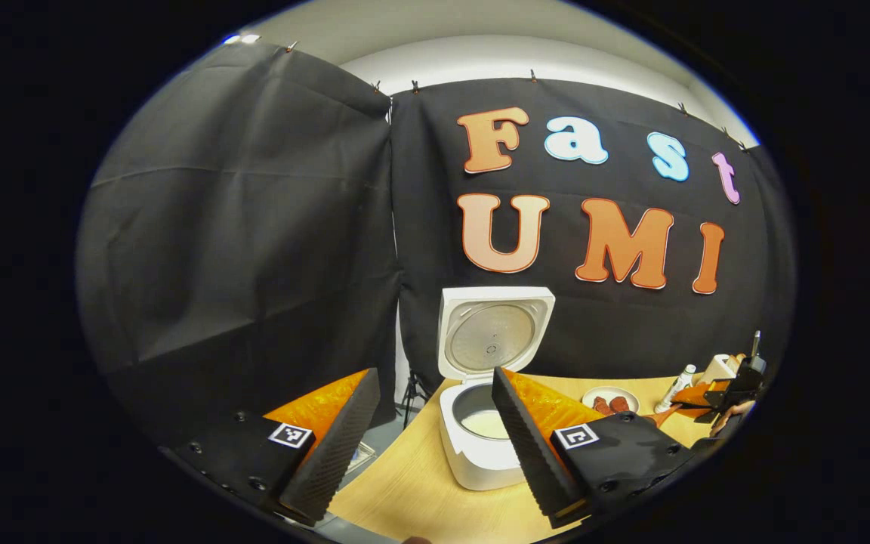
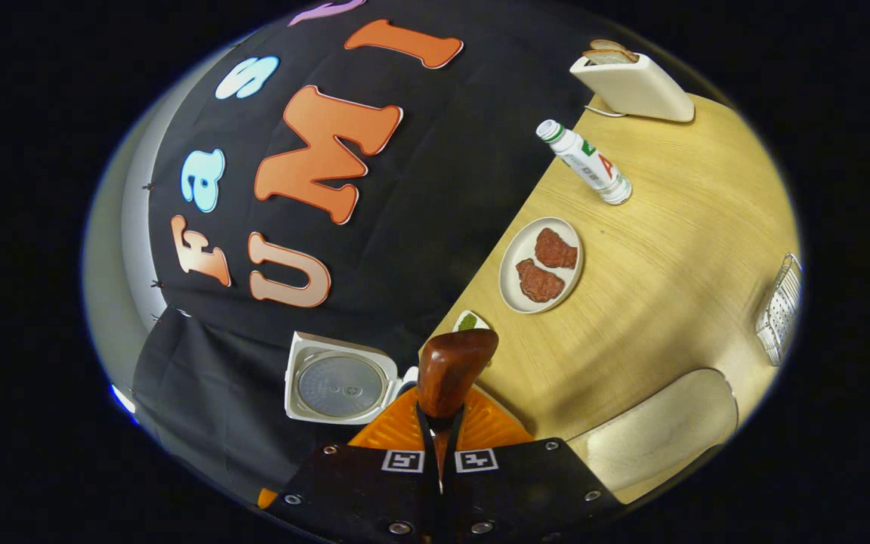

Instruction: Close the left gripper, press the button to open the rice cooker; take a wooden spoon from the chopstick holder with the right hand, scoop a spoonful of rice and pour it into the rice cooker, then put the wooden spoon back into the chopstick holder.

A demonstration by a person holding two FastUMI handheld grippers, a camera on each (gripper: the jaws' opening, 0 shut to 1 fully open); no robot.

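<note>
Left gripper (image 1: pixel 435 434), in the left gripper view: two wedge-shaped fingers (image 1: pixel 333 453), inner faces finely ribbed, each mounted on a flat dark plate. Each plate carries a small square black-and-white fiducial marker (image 1: pixel 290 435) near the finger base; round screw heads (image 1: pixel 257 482) sit along the plate edges. Right gripper (image 2: pixel 441 453), in the right gripper view: the same build, dark plates with two square fiducial markers (image 2: pixel 402 460) side by side at the centre seam, and a row of bright metal screws (image 2: pixel 399 527) along the lower edge. In the left gripper view the other gripper shows far off at the right edge as a dark angular frame, detail too small to tell.
</note>
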